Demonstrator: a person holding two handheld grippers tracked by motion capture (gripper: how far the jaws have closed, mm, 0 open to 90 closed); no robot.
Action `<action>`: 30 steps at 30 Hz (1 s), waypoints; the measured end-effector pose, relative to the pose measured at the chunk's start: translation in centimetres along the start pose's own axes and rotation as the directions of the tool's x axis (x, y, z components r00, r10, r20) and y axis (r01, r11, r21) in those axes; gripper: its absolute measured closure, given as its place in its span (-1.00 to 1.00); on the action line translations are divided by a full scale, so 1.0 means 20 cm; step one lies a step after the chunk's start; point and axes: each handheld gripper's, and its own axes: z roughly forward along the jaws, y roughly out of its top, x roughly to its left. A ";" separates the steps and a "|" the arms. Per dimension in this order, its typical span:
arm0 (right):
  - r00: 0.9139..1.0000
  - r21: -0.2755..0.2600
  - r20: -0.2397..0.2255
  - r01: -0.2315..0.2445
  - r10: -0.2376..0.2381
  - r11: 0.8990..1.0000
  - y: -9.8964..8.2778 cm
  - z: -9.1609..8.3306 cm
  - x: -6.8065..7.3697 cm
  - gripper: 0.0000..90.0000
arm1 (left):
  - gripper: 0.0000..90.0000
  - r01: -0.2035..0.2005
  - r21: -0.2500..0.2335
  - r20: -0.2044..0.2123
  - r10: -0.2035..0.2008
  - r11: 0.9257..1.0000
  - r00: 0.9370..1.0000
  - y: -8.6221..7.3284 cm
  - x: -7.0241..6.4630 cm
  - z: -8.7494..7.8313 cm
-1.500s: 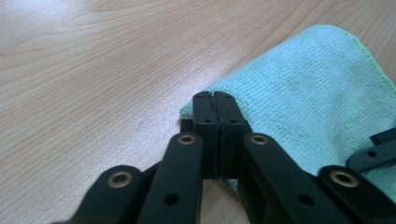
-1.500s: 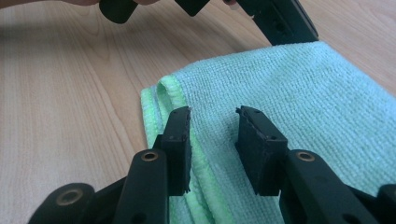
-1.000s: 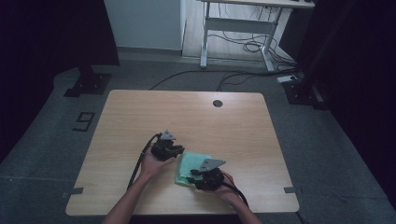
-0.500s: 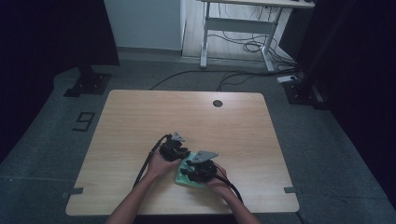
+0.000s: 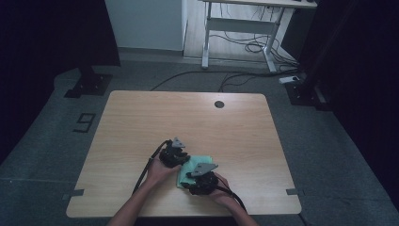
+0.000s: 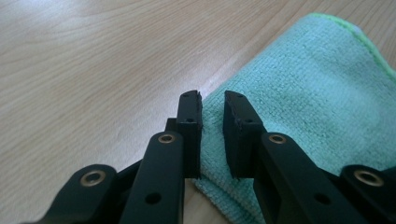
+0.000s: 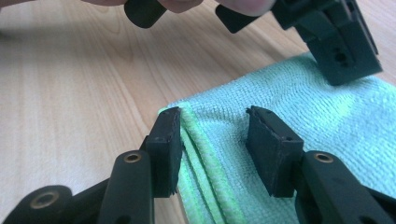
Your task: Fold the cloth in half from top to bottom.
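Note:
A mint-green cloth (image 5: 184, 171) lies folded on the wooden table (image 5: 141, 122) near its front edge. My left gripper (image 5: 173, 153) rests at the cloth's far left side. In the left gripper view its jaws (image 6: 212, 100) stand a narrow gap apart over the cloth (image 6: 317, 93) edge, pinching nothing. My right gripper (image 5: 202, 180) sits at the cloth's near side. Its jaws (image 7: 212, 116) have just been opening and straddle the folded corner of the cloth (image 7: 327, 121), pads not pressing. The left gripper (image 7: 336, 37) shows beyond it.
A round cable hole (image 5: 219, 104) sits near the table's far edge. Past the table stand a white desk frame (image 5: 240, 28) with floor cables and two dark stand bases (image 5: 87, 84). Each gripper's cable (image 5: 143, 172) trails back toward the person.
The right gripper has shifted left toward the left gripper, and less of the cloth shows. The left gripper has barely moved.

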 end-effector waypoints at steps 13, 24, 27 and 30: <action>0.996 -0.109 0.053 -0.062 0.068 0.992 0.01 -0.21 -0.13 0.22 | 0.56 -0.018 -0.077 0.008 0.019 0.997 1.000 0.00 -0.03 -0.16; 0.986 -0.017 0.115 -0.122 0.123 0.992 -0.04 -0.12 -0.32 0.19 | 0.51 -0.075 0.008 0.036 0.075 0.997 0.997 -0.05 -0.08 -0.06; 0.985 -0.026 0.108 -0.135 0.137 0.990 -0.06 -0.13 -0.33 0.18 | 0.51 -0.067 -0.001 0.043 0.067 0.998 0.997 -0.07 -0.07 -0.05; 0.984 -0.026 0.113 -0.137 0.139 0.990 -0.07 -0.15 -0.32 0.16 | 0.44 -0.080 -0.007 0.022 0.080 0.997 0.997 -0.06 -0.09 -0.08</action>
